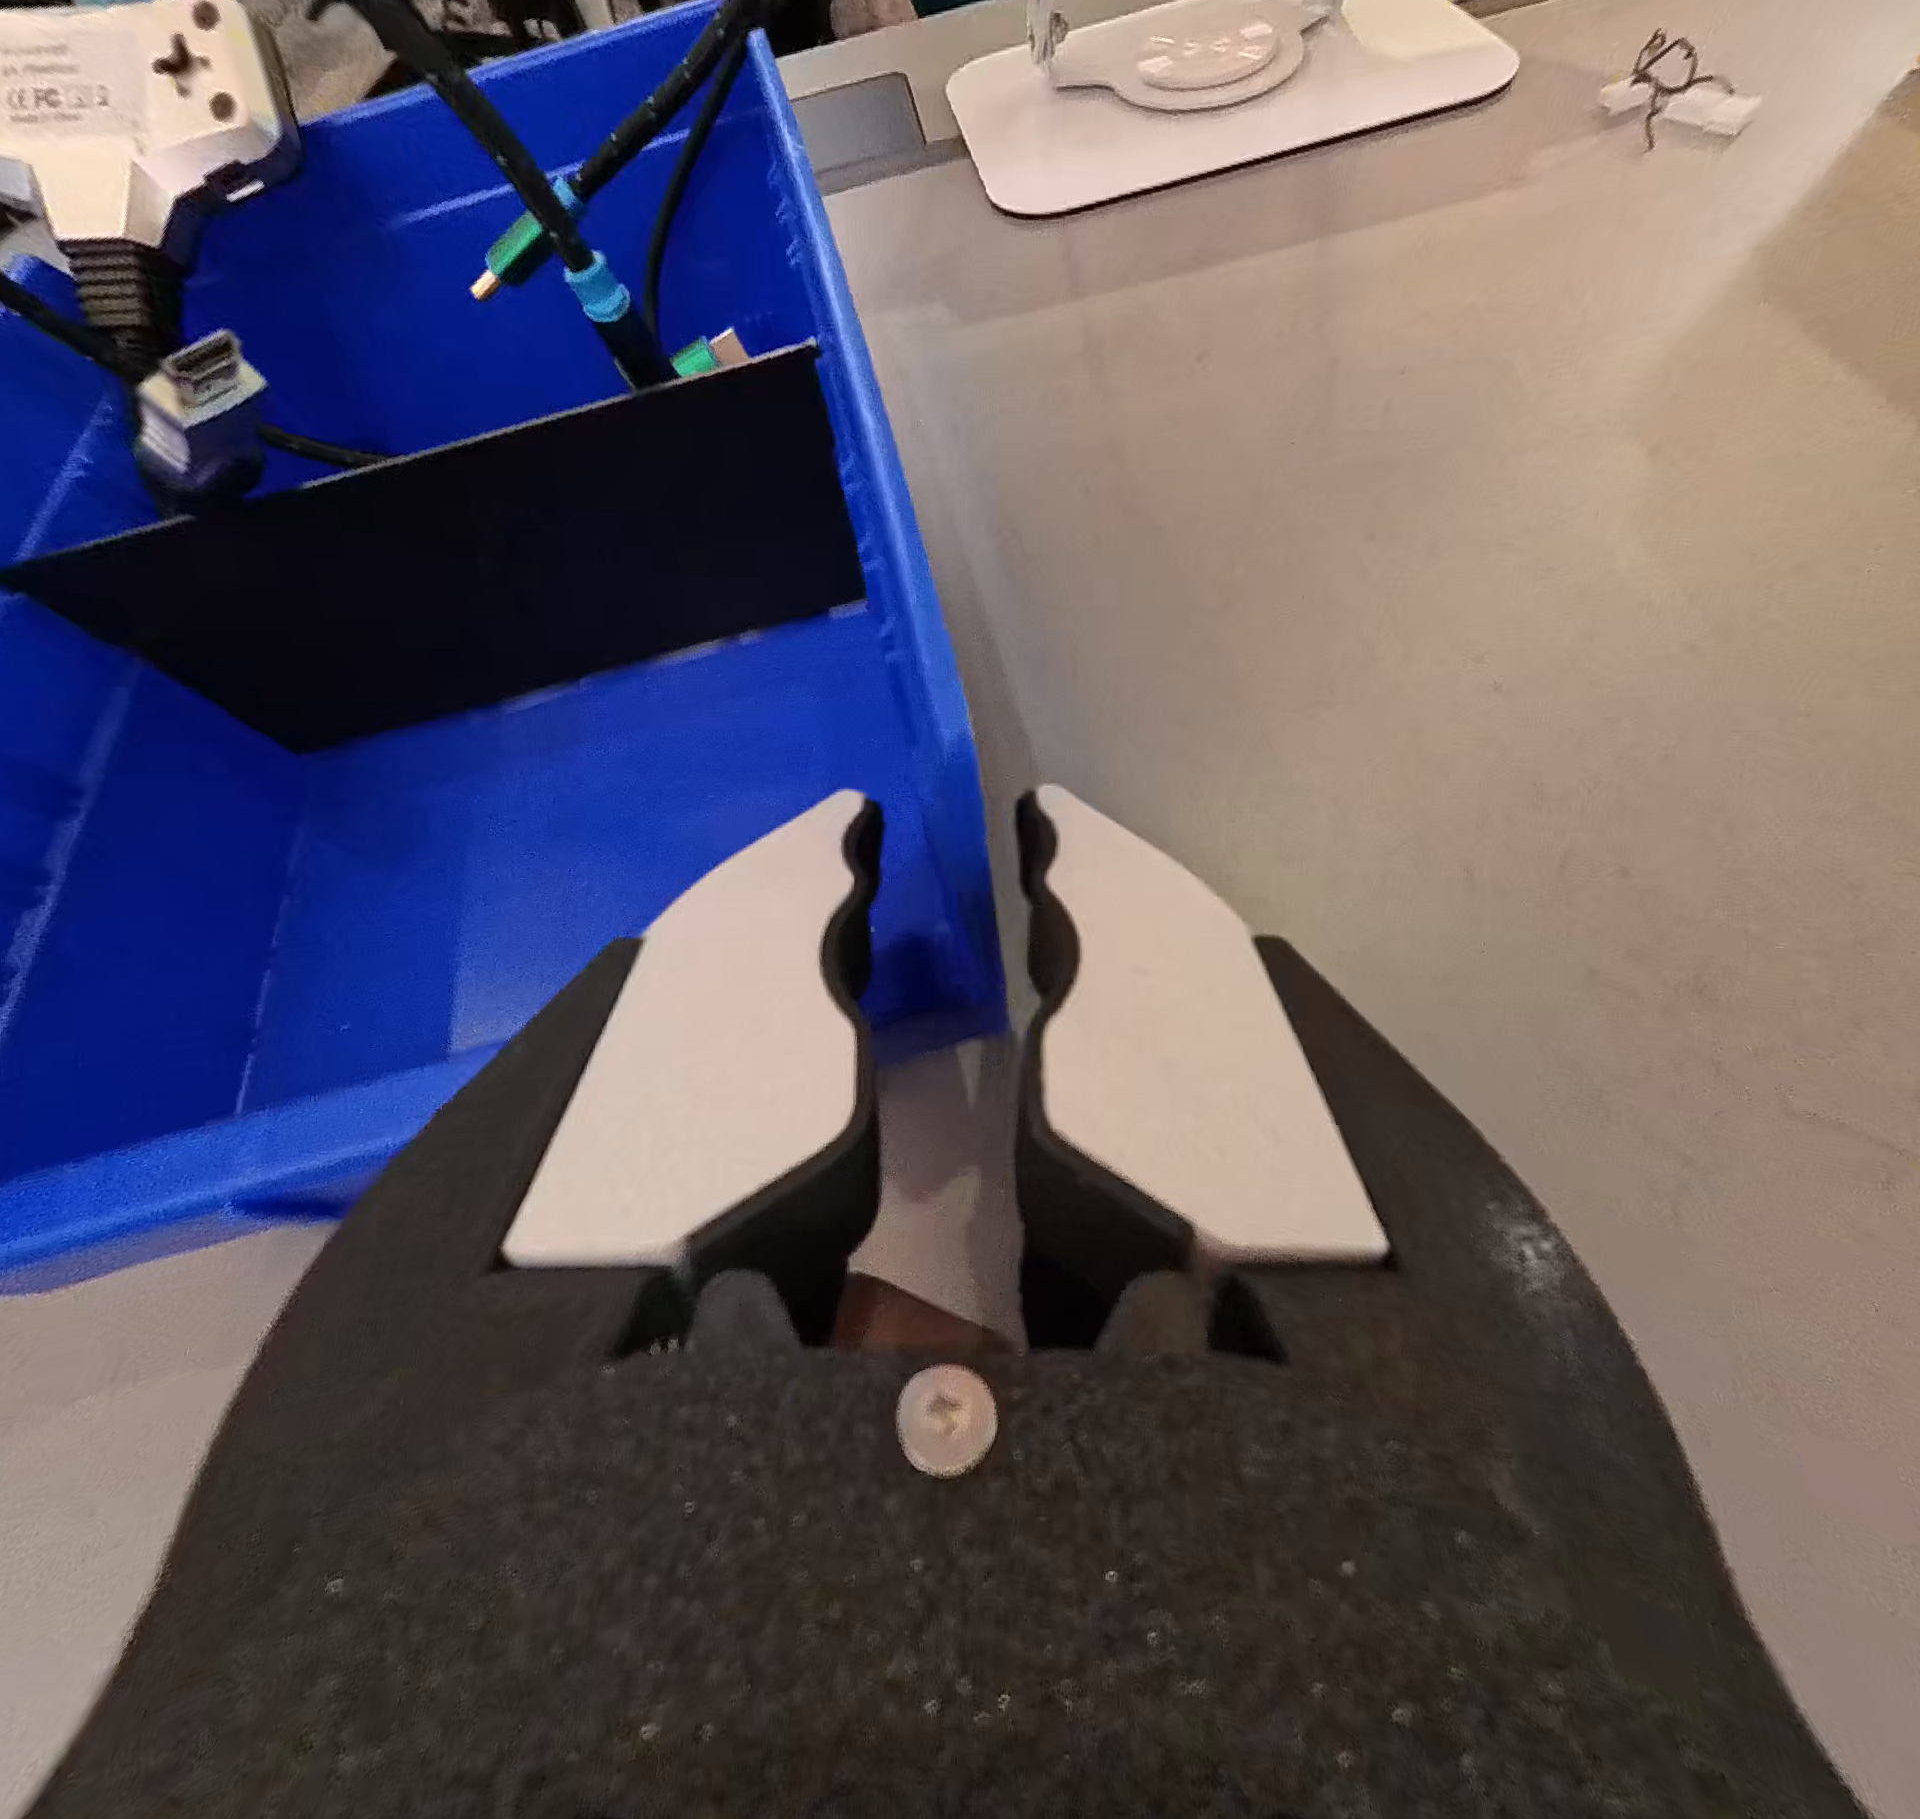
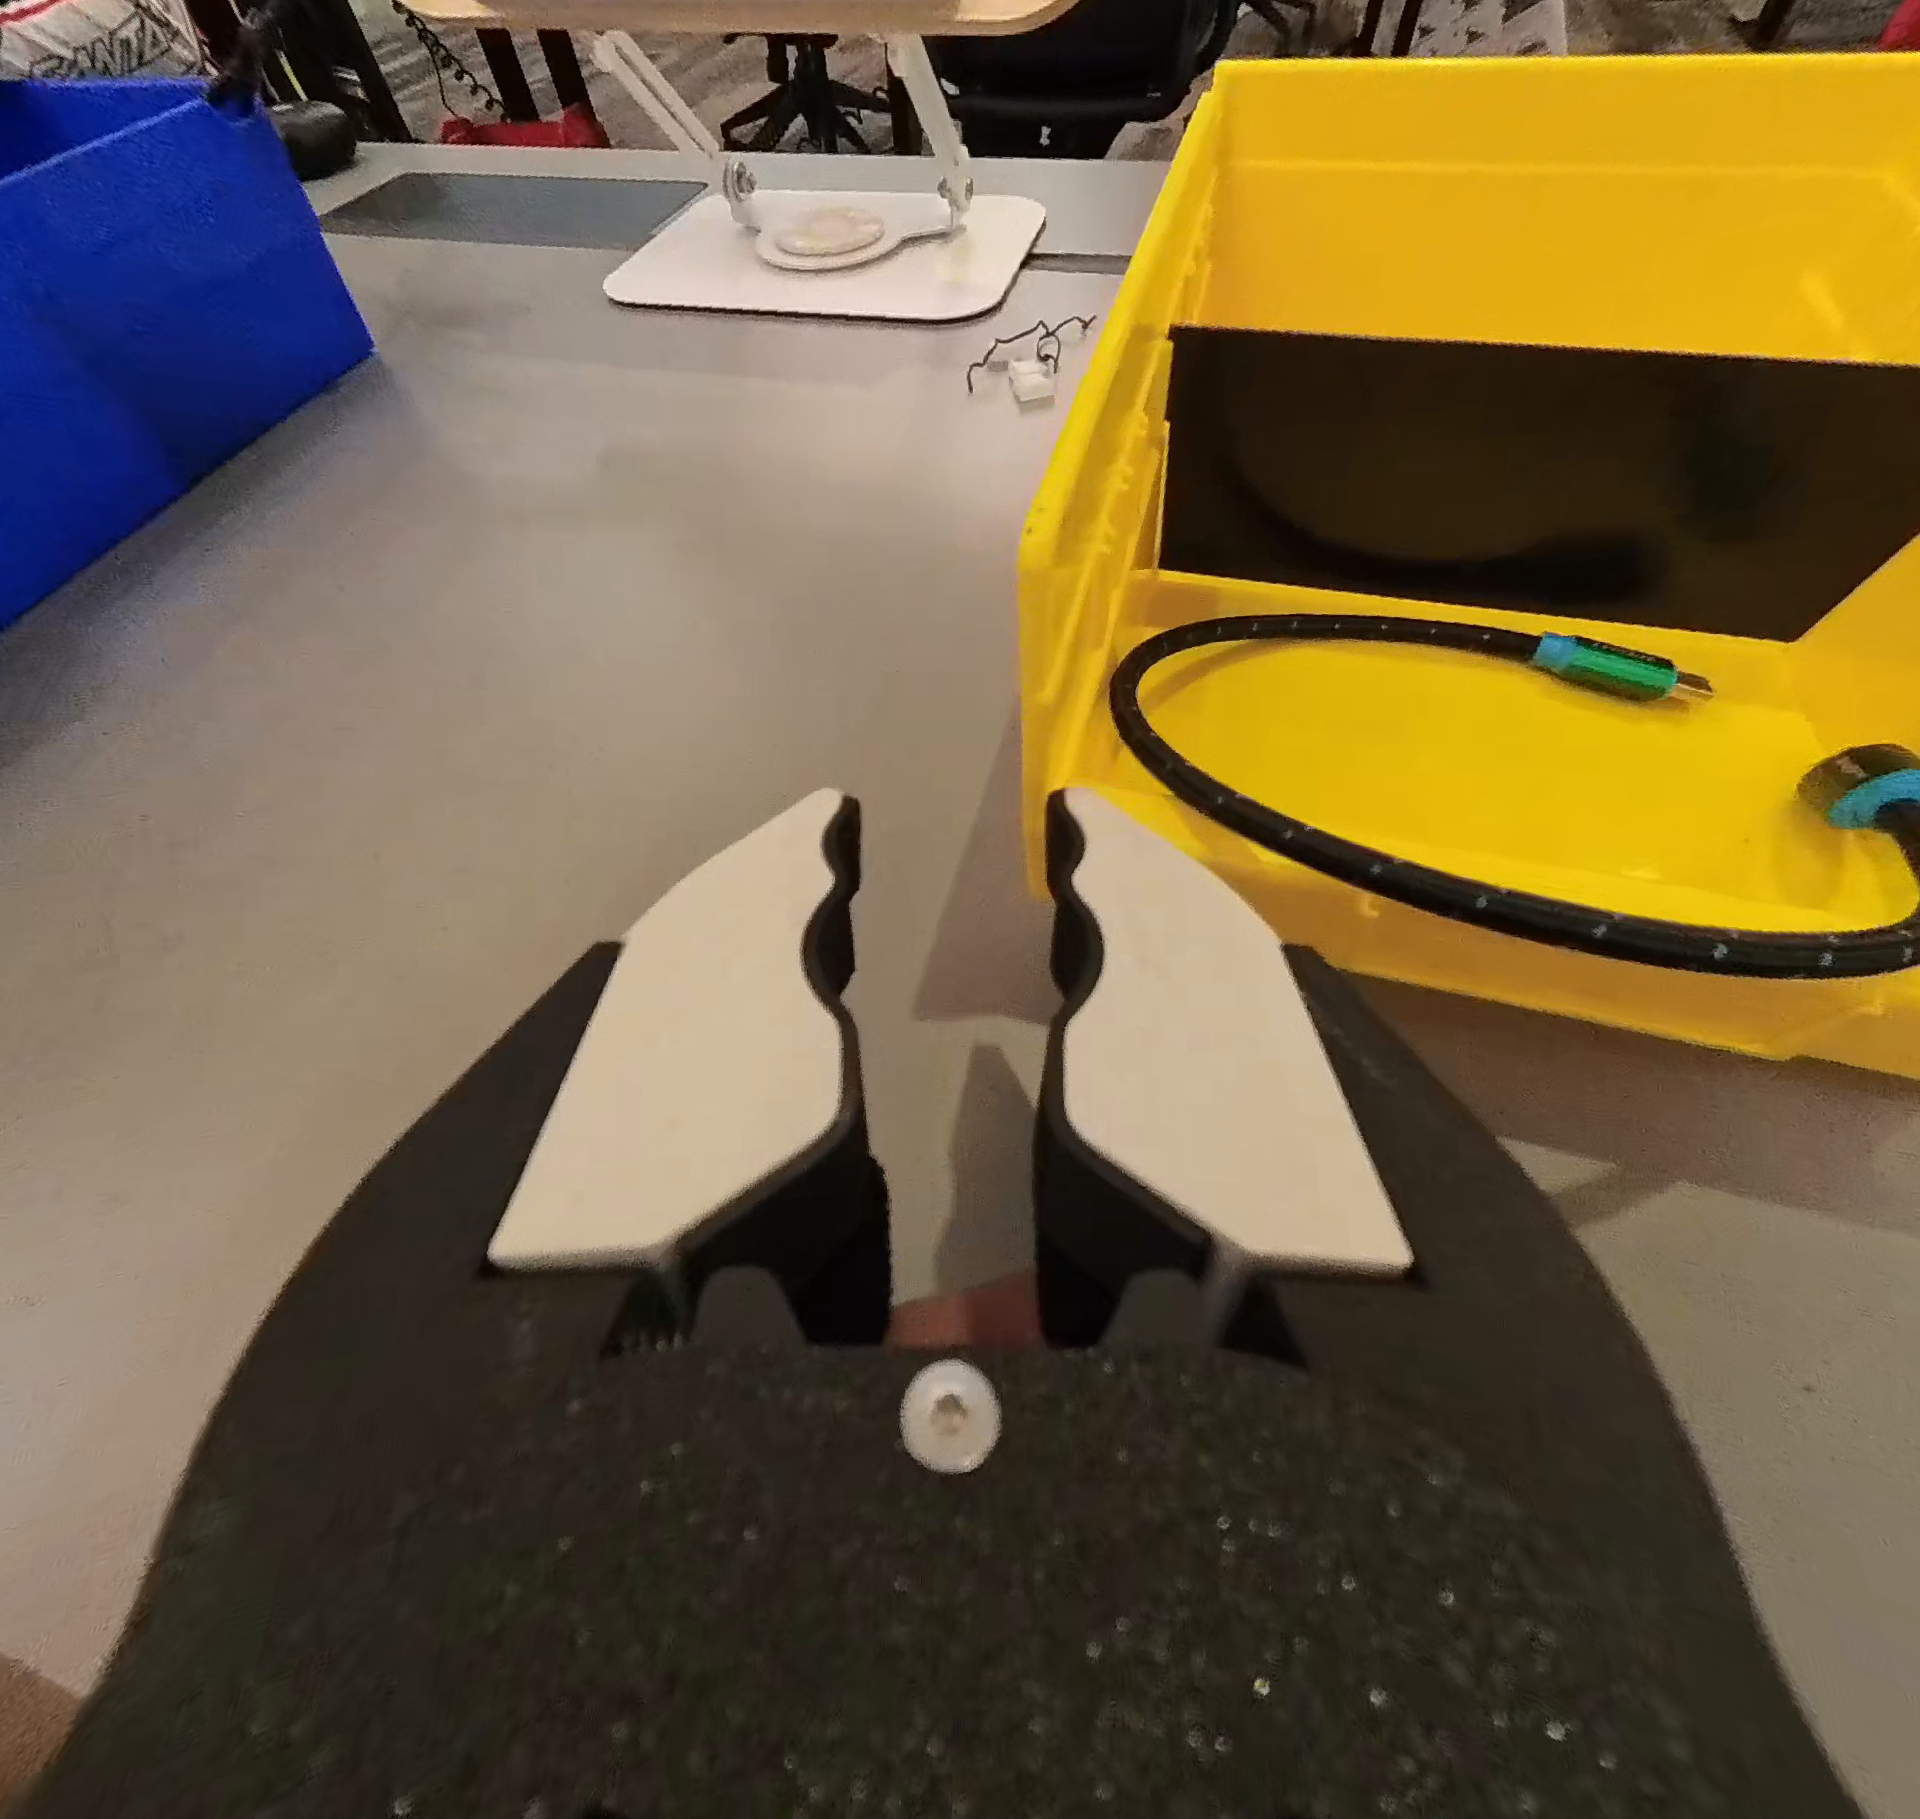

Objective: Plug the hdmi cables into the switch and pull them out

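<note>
Your left gripper (image 1: 948, 813) hangs empty, jaws slightly parted, over the blue bin's (image 1: 914, 689) near corner; beyond its black divider (image 1: 499, 564) sit the HDMI switch (image 1: 135, 117) and loose plugs. Your right gripper (image 2: 951, 813), likewise parted and empty, hovers beside the yellow bin (image 2: 1081, 564) holding an HDMI cable (image 2: 1299, 855).

Blue and yellow bins on a grey tabletop

A bright blue plastic bin (image 1: 312, 938) with a black flat divider panel (image 1: 468, 564) is seen beside a matt grey tabletop (image 1: 1455, 730); a silver-white switch box (image 1: 135, 138) and green-and-teal cable plugs (image 1: 520, 252) are shown in it. A bright yellow plastic bin (image 2: 1455, 211) is fitted with a black panel (image 2: 1507, 470) and holds a black braided cable flecked with white (image 2: 1299, 865), ended by a green plug with a blue collar (image 2: 1600, 668). A white flat stand base (image 2: 831, 263) is shown.
</note>
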### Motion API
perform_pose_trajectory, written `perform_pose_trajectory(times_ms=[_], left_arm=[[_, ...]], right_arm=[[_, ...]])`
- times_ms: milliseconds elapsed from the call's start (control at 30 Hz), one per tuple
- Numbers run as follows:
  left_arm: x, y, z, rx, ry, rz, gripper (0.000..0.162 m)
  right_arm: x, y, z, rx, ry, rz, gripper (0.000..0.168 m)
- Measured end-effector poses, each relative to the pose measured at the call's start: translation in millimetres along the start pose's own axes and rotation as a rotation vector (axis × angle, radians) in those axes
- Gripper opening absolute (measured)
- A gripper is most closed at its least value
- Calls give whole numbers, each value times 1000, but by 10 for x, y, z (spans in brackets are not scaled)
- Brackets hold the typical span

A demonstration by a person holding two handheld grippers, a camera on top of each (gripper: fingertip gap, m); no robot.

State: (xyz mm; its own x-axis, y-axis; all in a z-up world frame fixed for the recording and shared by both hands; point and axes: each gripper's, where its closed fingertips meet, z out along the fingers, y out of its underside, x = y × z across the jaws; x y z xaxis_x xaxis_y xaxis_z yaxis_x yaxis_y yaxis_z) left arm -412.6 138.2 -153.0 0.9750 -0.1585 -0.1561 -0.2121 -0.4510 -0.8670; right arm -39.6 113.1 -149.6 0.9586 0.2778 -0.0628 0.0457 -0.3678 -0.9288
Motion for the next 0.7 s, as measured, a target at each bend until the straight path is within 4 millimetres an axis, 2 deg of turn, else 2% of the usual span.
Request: perform_pose_trajectory(times_ms=[100,267,400,567,700], left_arm=[[-2,7,-289,58,-1,-31,29],[297,306,-568,23,182,-85,29],[362,227,-613,56,246,-63,29],[321,352,-565,7,256,-38,32],[350,318,-632,38,364,137,33]], right_arm=[[-51,-24,-36,22,-38,5,33],[-124,29,-8,-10,-71,7,33],[-257,61,2,-29,-116,22,33],[-330,79,-1,-38,-113,-25,33],[-331,84,17,-45,-113,-26,33]])
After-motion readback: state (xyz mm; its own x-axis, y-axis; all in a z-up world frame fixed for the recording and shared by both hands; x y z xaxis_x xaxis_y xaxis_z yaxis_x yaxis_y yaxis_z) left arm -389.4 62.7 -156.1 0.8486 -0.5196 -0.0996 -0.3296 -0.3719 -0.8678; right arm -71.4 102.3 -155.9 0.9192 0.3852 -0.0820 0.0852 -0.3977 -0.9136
